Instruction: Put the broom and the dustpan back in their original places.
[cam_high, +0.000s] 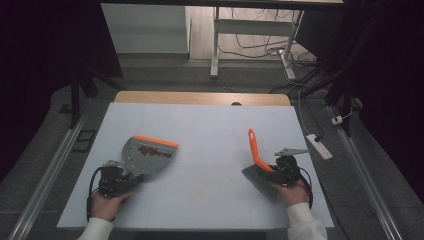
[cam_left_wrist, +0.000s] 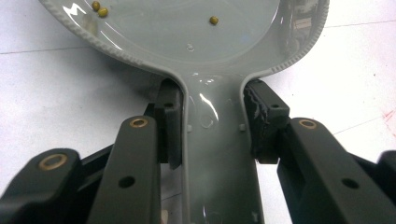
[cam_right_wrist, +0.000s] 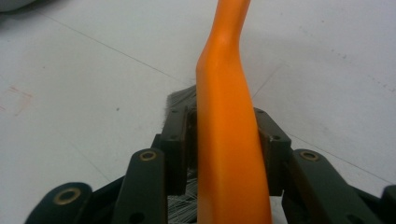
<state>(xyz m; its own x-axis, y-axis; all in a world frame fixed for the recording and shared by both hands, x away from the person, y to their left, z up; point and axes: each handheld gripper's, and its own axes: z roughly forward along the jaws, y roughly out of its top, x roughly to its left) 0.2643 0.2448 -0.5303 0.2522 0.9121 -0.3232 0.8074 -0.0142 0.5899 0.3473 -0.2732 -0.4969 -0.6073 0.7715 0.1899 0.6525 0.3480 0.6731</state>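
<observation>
A grey dustpan (cam_high: 147, 155) with an orange front lip lies on the white table (cam_high: 210, 125) at the left, with several small beans (cam_high: 150, 151) in it. My left gripper (cam_high: 125, 175) is shut on the dustpan's handle (cam_left_wrist: 215, 154); the pan (cam_left_wrist: 187, 42) and three beans (cam_left_wrist: 214, 20) lie just ahead. At the right, a brush with an orange handle (cam_high: 255, 147) rests on its grey bristles (cam_high: 260, 181). My right gripper (cam_high: 277, 170) stands around the orange handle (cam_right_wrist: 229, 130), with a thin gap at one pad, so it is open.
A wooden strip (cam_high: 200, 97) runs along the table's far edge. On the floor to the right lies a white power strip (cam_high: 319, 146) with cables. Desk legs (cam_high: 215, 50) stand farther back. Bare white table stretches between the dustpan and the brush.
</observation>
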